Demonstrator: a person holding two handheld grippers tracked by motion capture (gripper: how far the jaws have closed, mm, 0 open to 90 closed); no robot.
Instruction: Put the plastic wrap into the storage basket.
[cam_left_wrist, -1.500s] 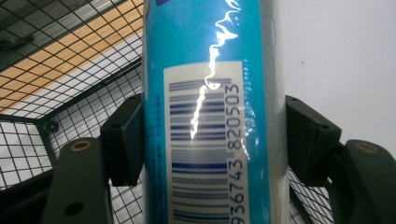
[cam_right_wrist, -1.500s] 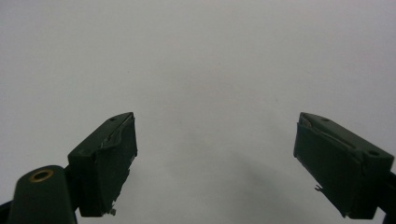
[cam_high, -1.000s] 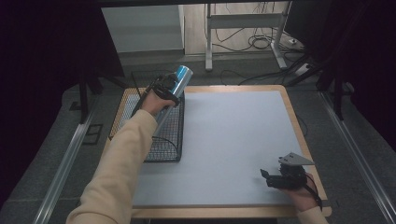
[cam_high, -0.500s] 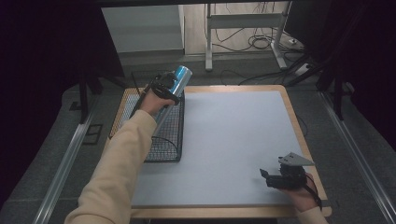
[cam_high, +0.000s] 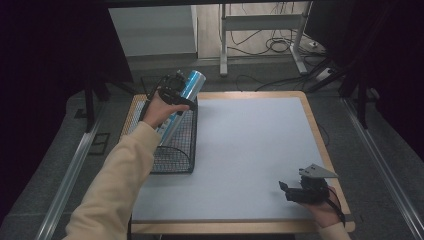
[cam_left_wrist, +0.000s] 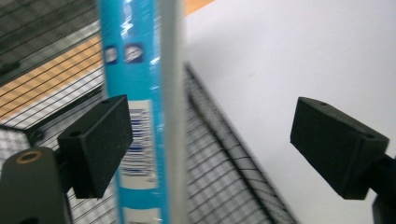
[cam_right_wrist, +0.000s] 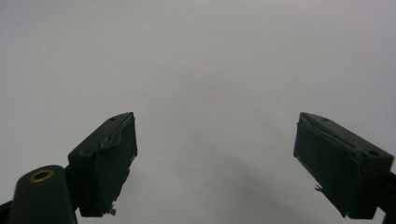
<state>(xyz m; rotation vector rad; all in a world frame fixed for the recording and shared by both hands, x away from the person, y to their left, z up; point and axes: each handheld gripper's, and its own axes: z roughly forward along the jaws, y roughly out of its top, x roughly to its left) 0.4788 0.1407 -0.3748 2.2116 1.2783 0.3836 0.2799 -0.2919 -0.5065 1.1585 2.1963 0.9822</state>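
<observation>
A long blue and silver tube (cam_high: 189, 89) leans in a black wire basket (cam_high: 177, 155) at the table's left, its top end sticking out past the far rim. My left gripper (cam_high: 175, 94) is up at the tube's upper part. In the left gripper view the tube (cam_left_wrist: 135, 93) stands between the wide-apart jaws of the left gripper (cam_left_wrist: 210, 140), close to the left pad (cam_left_wrist: 98, 140), and the gripper is open. My right gripper (cam_high: 286, 191) rests near the table's front right corner. In its own view the right gripper (cam_right_wrist: 215, 158) is open over the bare mat.
A pale grey mat (cam_high: 250, 150) covers the wooden table (cam_high: 320, 135). The basket's mesh wall (cam_left_wrist: 224, 177) runs along the mat's left edge. Beyond the table stand a metal frame (cam_high: 260, 30) and floor cables (cam_high: 280, 47). Dark curtains hang at both sides.
</observation>
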